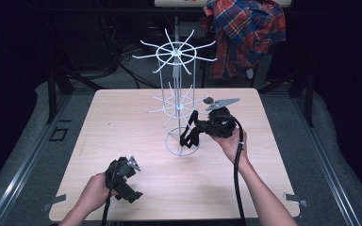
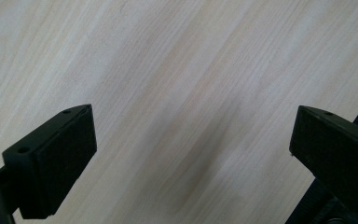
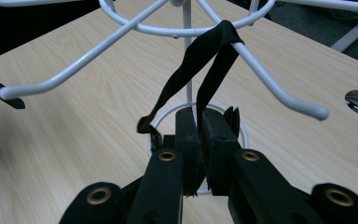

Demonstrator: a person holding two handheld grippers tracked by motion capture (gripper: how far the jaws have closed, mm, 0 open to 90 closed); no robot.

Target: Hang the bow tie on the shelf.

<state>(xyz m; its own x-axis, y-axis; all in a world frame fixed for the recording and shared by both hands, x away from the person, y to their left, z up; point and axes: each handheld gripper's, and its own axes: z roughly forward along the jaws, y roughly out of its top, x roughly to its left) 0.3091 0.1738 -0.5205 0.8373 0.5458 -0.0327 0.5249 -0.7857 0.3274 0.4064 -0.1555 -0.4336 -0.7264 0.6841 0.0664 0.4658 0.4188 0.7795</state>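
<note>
High view: a white wire display rack (image 1: 176, 94) stood on the light wood table (image 1: 122, 136). The right gripper (image 1: 202, 128), beside the rack's base ring, held a black strap (image 1: 188, 132) hanging off a lower arm. The left gripper (image 1: 122, 181) hovered near the table's front edge; a plaid shirt (image 1: 245, 33) hung behind.

Left gripper view: jaws stood wide apart over bare table (image 2: 177, 93), gripping nothing.

Right gripper view: jaws pinched together on the black strap (image 3: 205, 70), which looped over a rack prong (image 3: 270, 88).
</note>
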